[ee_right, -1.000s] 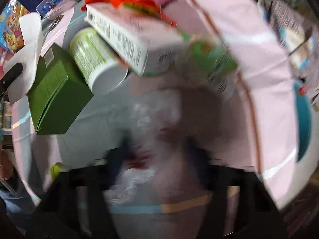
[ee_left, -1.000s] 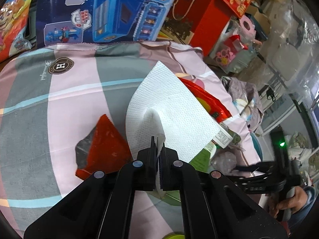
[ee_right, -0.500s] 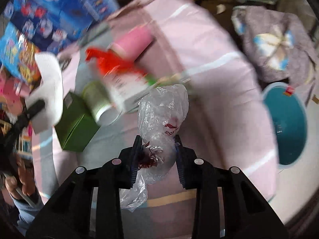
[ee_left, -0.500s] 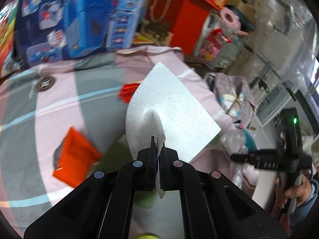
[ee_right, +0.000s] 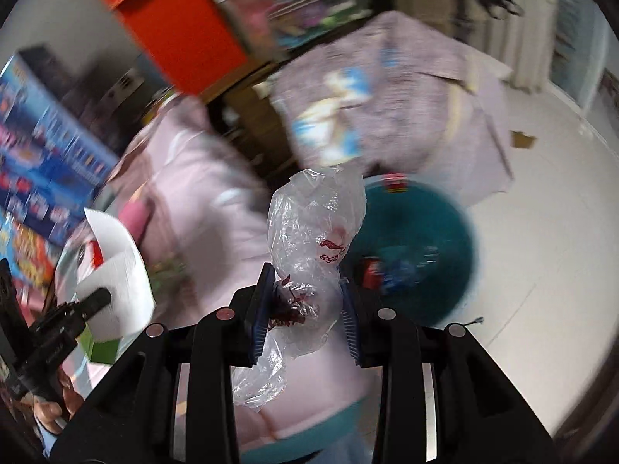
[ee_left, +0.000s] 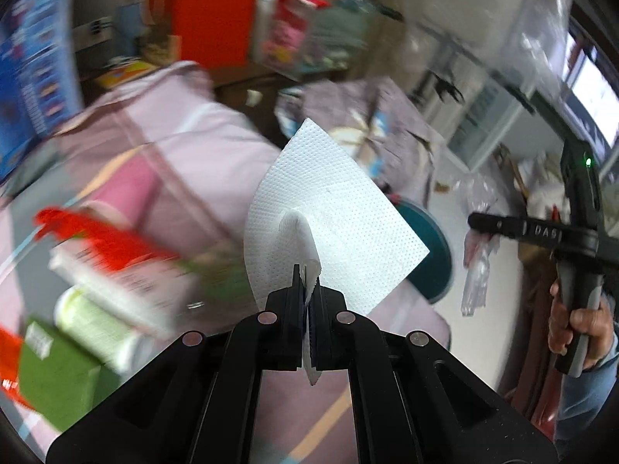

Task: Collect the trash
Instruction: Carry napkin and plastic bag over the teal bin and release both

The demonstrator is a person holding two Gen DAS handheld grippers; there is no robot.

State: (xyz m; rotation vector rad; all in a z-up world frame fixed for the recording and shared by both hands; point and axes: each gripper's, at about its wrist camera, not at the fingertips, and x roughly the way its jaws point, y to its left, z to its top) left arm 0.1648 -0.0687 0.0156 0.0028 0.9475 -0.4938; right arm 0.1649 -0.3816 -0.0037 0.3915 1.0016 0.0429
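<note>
Left gripper (ee_left: 308, 274) first: its jaws are pinched tight on a white tissue (ee_left: 329, 216), a dimpled square sheet that fans upward from the pinch with one corner pointing up and a small tail hanging below the fingers. It points steeply down over the pink cloth (ee_left: 182, 147) on the table. Off to its left sit blurred leftovers: a green box (ee_left: 58, 382), a pale green-and-white cup (ee_left: 93, 324) on its side and a white carton (ee_left: 127, 282) with a red wrapper (ee_left: 77, 224) on top.

Right gripper (ee_right: 306, 301) now: its blue-padded fingers (ee_right: 260, 309) are clamped on a clear plastic bag (ee_right: 317, 228), crumpled, with red print on it, bulging above the jaws and trailing loose below them. It too tilts down, over the cloth's edge. Just beyond the bag, on the white floor, stands a teal bin (ee_right: 445, 232) with a few bits already inside.

In the left camera a hand (ee_left: 576, 317) grips the right tool's handle at the far right, bag dangling near the bin. Background is smeared.
</note>
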